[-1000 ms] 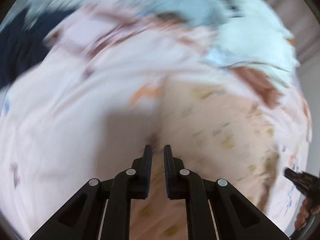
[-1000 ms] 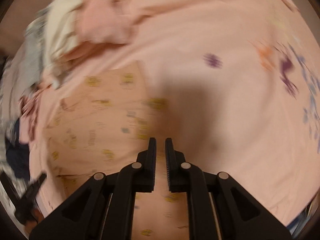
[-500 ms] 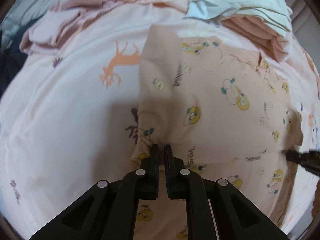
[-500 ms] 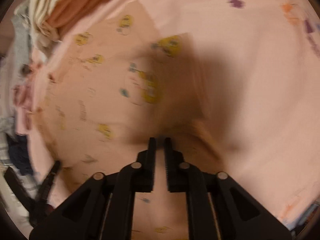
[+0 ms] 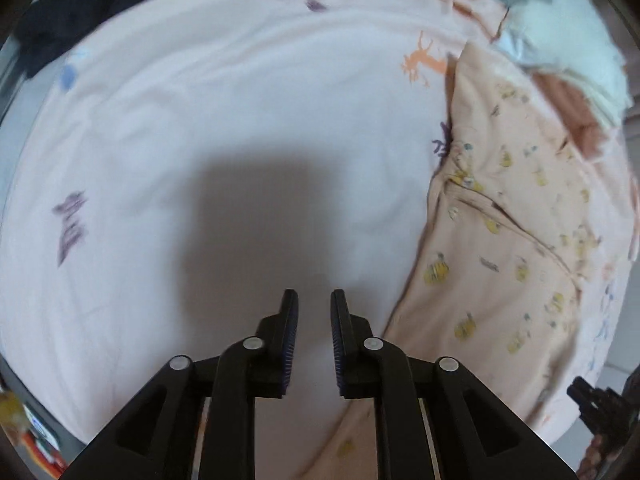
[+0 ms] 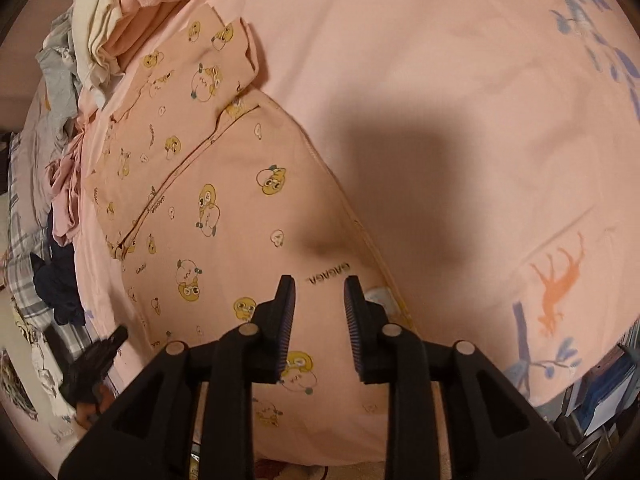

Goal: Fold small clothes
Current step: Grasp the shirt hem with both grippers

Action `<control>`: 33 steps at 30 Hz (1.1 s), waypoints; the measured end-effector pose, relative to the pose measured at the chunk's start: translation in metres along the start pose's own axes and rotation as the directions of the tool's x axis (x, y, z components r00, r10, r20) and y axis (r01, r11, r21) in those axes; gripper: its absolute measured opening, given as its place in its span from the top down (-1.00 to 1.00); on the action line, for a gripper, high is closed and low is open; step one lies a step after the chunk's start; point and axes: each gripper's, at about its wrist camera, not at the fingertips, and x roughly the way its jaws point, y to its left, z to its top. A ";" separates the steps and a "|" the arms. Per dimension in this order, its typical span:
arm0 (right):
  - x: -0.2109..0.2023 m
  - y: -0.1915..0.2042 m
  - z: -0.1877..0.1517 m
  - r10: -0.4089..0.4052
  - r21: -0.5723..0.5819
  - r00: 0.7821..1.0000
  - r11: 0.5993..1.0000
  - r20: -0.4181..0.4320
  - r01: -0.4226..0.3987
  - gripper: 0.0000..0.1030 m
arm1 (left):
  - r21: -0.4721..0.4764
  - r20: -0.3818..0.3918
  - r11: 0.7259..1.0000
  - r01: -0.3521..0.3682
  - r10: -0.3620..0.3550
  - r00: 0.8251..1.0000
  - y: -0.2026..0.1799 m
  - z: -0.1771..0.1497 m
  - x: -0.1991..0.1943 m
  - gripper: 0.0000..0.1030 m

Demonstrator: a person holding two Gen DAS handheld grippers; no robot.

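Note:
A small peach garment with yellow cartoon ducks (image 6: 208,200) lies flat on the pink bed sheet (image 6: 460,120), a sleeve folded across its top. In the left wrist view the garment (image 5: 512,240) lies to the right. My left gripper (image 5: 314,300) is open and empty over bare sheet (image 5: 240,120), left of the garment's edge. My right gripper (image 6: 319,286) is open and empty just above the garment's near part, beside a white label (image 6: 378,294).
A pile of folded and loose clothes, white, peach and grey (image 6: 116,28), sits at the far side of the bed; it also shows in the left wrist view (image 5: 560,52). Dark clothing (image 5: 80,12) lies at the far left. The bed's edge runs along the bottom right (image 6: 560,384).
Both grippers have let go of the garment and opened. The left gripper has moved left off the garment onto bare sheet. The garment now lies flat.

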 end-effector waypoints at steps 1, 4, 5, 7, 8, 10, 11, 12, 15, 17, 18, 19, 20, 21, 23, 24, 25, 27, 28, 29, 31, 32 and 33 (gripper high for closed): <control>-0.002 0.005 -0.007 0.003 0.000 1.000 1.000 0.011 -0.003 0.47 | 0.002 0.012 1.000 0.007 -0.007 1.000 0.002 -0.006 -0.008 0.31; -0.008 0.014 -0.030 0.027 0.003 0.999 1.000 0.034 -0.028 0.01 | 0.043 -0.028 0.989 0.141 -0.140 0.990 -0.004 -0.018 -0.015 -0.17; -0.011 0.015 -0.035 0.038 0.002 0.998 0.999 0.043 -0.038 -0.21 | 0.049 -0.048 0.980 0.194 -0.192 0.980 -0.005 -0.025 -0.014 -0.21; -0.013 0.013 -0.048 0.031 0.013 0.997 0.999 0.076 -0.032 -0.26 | 0.045 -0.086 0.966 0.256 -0.252 0.964 -0.008 -0.030 -0.003 -0.31; -0.013 0.008 -0.055 0.023 0.023 0.996 0.999 0.081 -0.025 -0.26 | 0.036 -0.117 0.963 0.268 -0.262 0.958 -0.008 -0.031 0.005 -0.31; -0.007 -0.004 -0.063 0.027 0.046 0.999 0.999 0.044 -0.029 -0.26 | 0.002 -0.170 0.967 0.256 -0.252 0.953 0.002 -0.043 0.010 -0.31; -0.001 -0.010 -0.065 0.034 0.051 0.999 0.998 0.010 -0.035 -0.26 | -0.024 -0.176 0.963 0.267 -0.267 0.947 0.010 -0.052 0.007 -0.31; 0.005 -0.013 -0.064 0.042 0.048 0.999 0.998 -0.021 -0.041 -0.26 | -0.052 -0.175 0.956 0.290 -0.295 0.939 0.018 -0.062 0.005 -0.31; 0.018 -0.036 -0.063 -0.009 0.028 0.994 1.000 -0.105 0.012 -0.26 | -0.095 -0.190 0.949 0.300 -0.313 0.930 0.029 -0.086 0.006 -0.31; 0.027 -0.045 -0.066 -0.036 -0.004 0.990 0.999 -0.134 0.036 -0.20 | -0.141 -0.213 0.950 0.280 -0.305 0.928 0.033 -0.101 0.015 -0.31; 0.029 -0.049 -0.068 -0.041 -0.005 0.988 0.999 -0.146 0.040 -0.20 | -0.170 -0.221 0.942 0.291 -0.324 0.920 0.033 -0.108 0.019 -0.31; 0.034 -0.053 -0.071 -0.042 0.001 0.985 0.999 -0.165 0.043 -0.19 | -0.214 -0.228 0.925 0.314 -0.360 0.905 0.033 -0.115 0.025 -0.31; 0.037 -0.057 -0.073 -0.038 0.007 0.983 0.999 -0.181 0.040 -0.12 | -0.232 -0.237 0.917 0.326 -0.378 0.895 0.028 -0.117 0.031 -0.31; 0.040 -0.059 -0.076 -0.022 0.012 0.982 1.000 -0.185 0.024 -0.08 | -0.236 -0.256 0.910 0.340 -0.396 0.882 0.024 -0.120 0.037 -0.31; 0.045 -0.058 -0.080 0.012 0.014 0.984 1.000 -0.180 -0.010 -0.05 | -0.217 -0.284 0.909 0.356 -0.407 0.868 0.015 -0.124 0.043 -0.31; 0.050 -0.057 -0.082 0.031 0.017 0.984 0.999 -0.177 -0.028 -0.05 | -0.214 -0.311 0.905 0.367 -0.420 0.852 0.009 -0.126 0.048 -0.31; 0.054 -0.057 -0.084 0.039 0.026 0.984 0.999 -0.173 -0.035 -0.03 | -0.224 -0.324 0.900 0.374 -0.431 0.842 0.008 -0.129 0.049 -0.30; 0.063 -0.056 -0.088 0.029 0.055 0.984 0.998 -0.175 -0.020 0.17 | -0.278 -0.329 0.875 0.396 -0.474 0.817 0.004 -0.132 0.058 -0.23; 0.066 -0.056 -0.089 0.017 0.063 0.986 0.998 -0.169 -0.007 0.19 | -0.300 -0.322 0.869 0.393 -0.480 0.816 0.007 -0.133 0.060 -0.17; 0.066 -0.055 -0.090 0.007 0.068 0.988 0.998 -0.154 0.004 0.20 | -0.334 -0.307 0.861 0.383 -0.483 0.820 0.010 -0.132 0.062 -0.14; 0.065 -0.054 -0.090 -0.007 0.066 0.989 0.998 -0.146 0.017 0.35 | -0.356 -0.309 0.868 0.347 -0.460 0.832 0.013 -0.131 0.060 0.29; 0.065 -0.056 -0.090 -0.027 0.063 0.989 0.997 -0.146 0.036 0.52 | -0.312 -0.322 0.903 0.296 -0.394 0.861 0.009 -0.129 0.058 0.45; 0.065 -0.057 -0.089 -0.042 0.064 0.988 0.997 -0.148 0.052 0.62 | -0.241 -0.318 0.938 0.251 -0.320 0.892 0.002 -0.128 0.054 0.62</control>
